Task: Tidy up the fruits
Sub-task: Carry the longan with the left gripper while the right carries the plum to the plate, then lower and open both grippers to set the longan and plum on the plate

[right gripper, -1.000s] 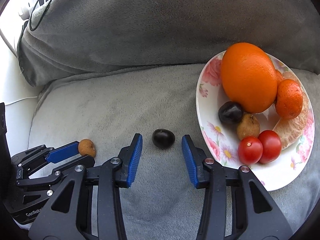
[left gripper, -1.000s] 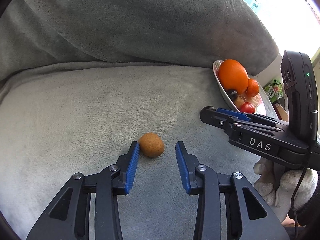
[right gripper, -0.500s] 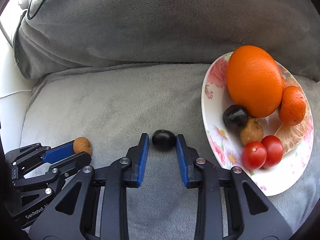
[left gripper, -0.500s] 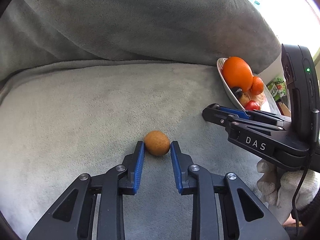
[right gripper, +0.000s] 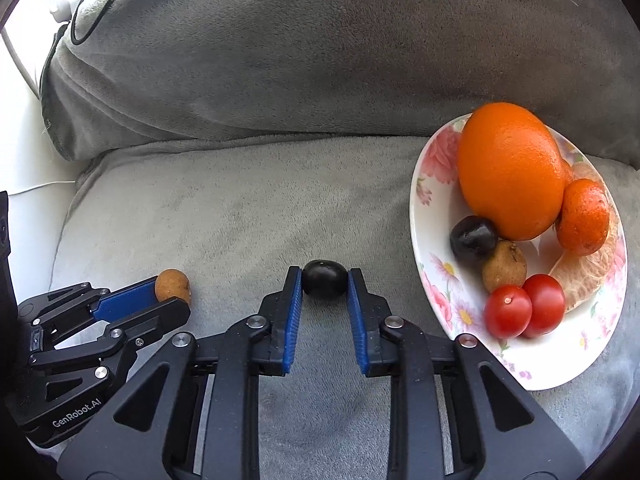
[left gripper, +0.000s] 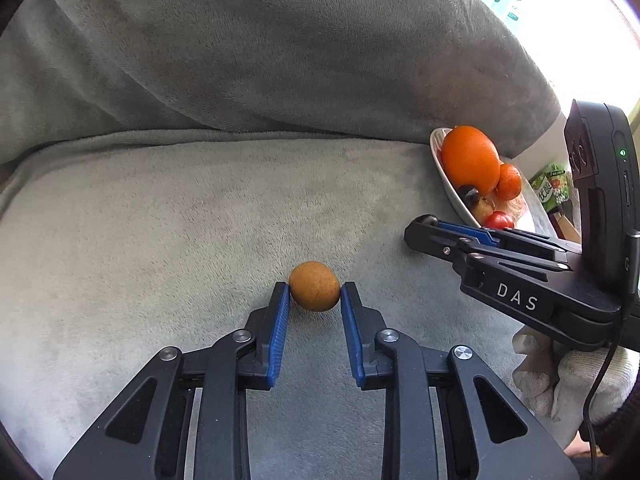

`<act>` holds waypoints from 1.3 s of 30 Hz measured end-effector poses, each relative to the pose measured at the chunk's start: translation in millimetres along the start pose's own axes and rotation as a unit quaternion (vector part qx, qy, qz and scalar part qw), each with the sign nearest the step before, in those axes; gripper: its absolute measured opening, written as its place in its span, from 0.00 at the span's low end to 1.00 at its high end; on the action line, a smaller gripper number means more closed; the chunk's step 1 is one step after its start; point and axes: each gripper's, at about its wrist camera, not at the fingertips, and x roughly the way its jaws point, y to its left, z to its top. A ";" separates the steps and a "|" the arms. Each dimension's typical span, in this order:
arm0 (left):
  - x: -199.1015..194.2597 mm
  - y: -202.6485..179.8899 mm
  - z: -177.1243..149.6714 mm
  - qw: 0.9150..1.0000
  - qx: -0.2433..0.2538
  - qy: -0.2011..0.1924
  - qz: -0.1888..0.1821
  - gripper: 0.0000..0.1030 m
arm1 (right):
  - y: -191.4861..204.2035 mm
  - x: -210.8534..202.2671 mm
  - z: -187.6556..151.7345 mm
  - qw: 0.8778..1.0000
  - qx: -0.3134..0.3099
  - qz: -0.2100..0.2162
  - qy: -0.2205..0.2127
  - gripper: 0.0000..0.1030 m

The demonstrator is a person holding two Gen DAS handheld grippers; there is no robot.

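Longan [left gripper: 314,286] clamped in left hand-held gripper [left gripper: 314,289]

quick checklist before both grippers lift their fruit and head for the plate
1. Left gripper pads pressed on the brown fruit: ok.
2. Right gripper pads pressed on the dark fruit: ok.
3. Both fruits off the grey cushion: cannot tell.
4. Bare room on the floral plate: ok, at its near rim.
5. Grippers apart from each other: ok.
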 end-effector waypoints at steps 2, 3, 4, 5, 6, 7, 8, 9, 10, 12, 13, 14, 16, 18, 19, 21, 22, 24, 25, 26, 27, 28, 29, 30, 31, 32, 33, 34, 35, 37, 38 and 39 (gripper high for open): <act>-4.0 -1.7 2.1 1.000 0.000 -0.003 0.001 0.24 | 1.2 -5.5 0.7 1.000 -0.003 0.001 -0.004 0.23; -5.9 -3.3 3.0 1.000 0.001 -0.005 0.001 0.24 | 0.6 -9.4 0.6 1.000 -0.003 0.002 -0.007 0.23; -8.0 -4.8 3.9 1.000 0.002 -0.007 0.002 0.24 | -0.3 -13.0 1.2 1.000 -0.003 0.003 -0.009 0.23; -9.9 -6.6 5.1 1.000 0.003 -0.009 0.003 0.24 | -1.4 -16.4 1.7 1.000 -0.003 0.004 -0.011 0.23; -11.8 -8.6 6.3 1.000 0.004 -0.011 0.004 0.24 | -2.9 -20.2 2.3 1.000 -0.002 0.006 -0.014 0.23; -13.8 -10.5 7.6 1.000 0.003 -0.013 0.004 0.24 | -6.0 -24.5 3.0 1.000 -0.001 0.007 -0.016 0.23; -15.7 -13.1 9.0 1.000 0.003 -0.015 0.004 0.24 | -8.4 -28.6 3.8 1.000 0.000 0.008 -0.018 0.23; -18.0 -15.0 9.9 1.000 0.003 -0.017 0.004 0.24 | -11.2 -33.0 4.4 1.000 0.000 0.009 -0.021 0.23; -20.1 -17.6 11.6 1.000 0.004 -0.019 0.005 0.24 | -13.5 -37.4 5.1 1.000 0.001 0.010 -0.023 0.23; -23.2 -23.1 14.9 1.000 0.005 -0.023 0.005 0.24 | -19.6 -48.2 3.6 1.000 0.000 0.009 -0.029 0.23; -25.1 -25.3 16.2 1.000 0.005 -0.025 0.005 0.24 | -22.4 -52.3 3.8 0.999 0.000 0.009 -0.031 0.23; -26.3 -28.4 17.9 1.000 0.006 -0.028 0.006 0.24 | -25.7 -57.3 5.0 0.999 0.000 0.008 -0.033 0.23; -26.3 -36.7 22.4 1.000 0.008 -0.030 0.005 0.24 | -31.7 -62.9 7.1 0.999 0.003 0.008 -0.036 0.23; -26.3 -43.6 25.0 0.999 0.011 -0.033 0.005 0.24 | -38.6 -70.4 8.4 0.999 0.005 0.008 -0.039 0.23; -26.6 -46.8 26.5 0.999 0.013 -0.034 0.005 0.24 | -42.9 -74.0 8.6 0.999 0.006 0.007 -0.040 0.23; -26.1 -54.1 29.7 0.999 0.015 -0.035 0.003 0.24 | -52.3 -82.1 9.5 0.999 0.007 0.004 -0.043 0.23; -25.7 -58.0 30.8 0.999 0.017 -0.035 0.003 0.24 | -57.2 -85.3 10.0 0.999 0.008 0.003 -0.044 0.23; -24.3 -65.9 33.9 0.999 0.020 -0.036 0.001 0.24 | -67.5 -91.3 11.3 0.999 0.012 0.001 -0.046 0.23; -22.9 -70.2 35.2 0.999 0.022 -0.036 0.000 0.24 | -72.8 -94.2 11.5 0.999 0.014 0.000 -0.047 0.23; -21.6 -74.8 36.7 0.999 0.024 -0.036 -0.001 0.24 | -77.6 -96.7 11.9 0.999 0.016 -0.002 -0.047 0.23; -20.4 -79.2 37.0 0.999 0.026 -0.035 -0.002 0.24 | -82.8 -99.4 12.2 0.999 0.017 -0.003 -0.048 0.23; -18.6 -84.1 39.0 0.999 0.028 -0.035 -0.004 0.24 | -88.8 -102.4 12.5 0.999 0.019 -0.005 -0.049 0.23; -17.7 -88.1 40.6 0.999 0.030 -0.035 -0.006 0.24 | -94.3 -105.1 12.8 0.999 0.021 -0.006 -0.049 0.23; -16.0 -92.5 41.8 0.999 0.032 -0.035 -0.008 0.24 | -97.8 -106.1 14.1 0.998 0.023 -0.008 -0.049 0.23; -13.7 -97.3 43.3 0.999 0.035 -0.034 -0.009 0.24 | -102.3 -107.7 14.8 0.998 0.025 -0.010 -0.050 0.23; -11.2 -101.7 44.7 0.999 0.037 -0.033 -0.012 0.24 | -107.2 -108.9 15.4 0.998 0.027 -0.011 -0.050 0.23; -9.3 -105.9 44.6 0.999 0.039 -0.032 -0.014 0.24 | -112.3 -110.5 16.0 0.998 0.030 -0.013 -0.050 0.23; -7.3 -109.6 45.9 0.999 0.042 -0.031 -0.016 0.24 | -117.4 -112.1 16.7 0.998 0.033 -0.014 -0.051 0.23; -6.3 -111.9 47.5 0.998 0.045 -0.030 -0.018 0.24 | -125.6 -112.9 16.6 0.998 0.036 -0.015 -0.052 0.23; -3.8 -118.6 50.6 0.998 0.051 -0.027 -0.022 0.24 | -133.6 -114.2 20.4 0.998 0.040 -0.020 -0.052 0.23; -2.6 -121.5 52.1 0.998 0.054 -0.027 -0.024 0.24 | -137.5 -115.1 22.7 0.998 0.041 -0.021 -0.053 0.23; -0.8 -124.3 53.5 0.998 0.056 -0.026 -0.026 0.24 | -141.4 -115.6 24.0 0.997 0.043 -0.022 -0.053 0.23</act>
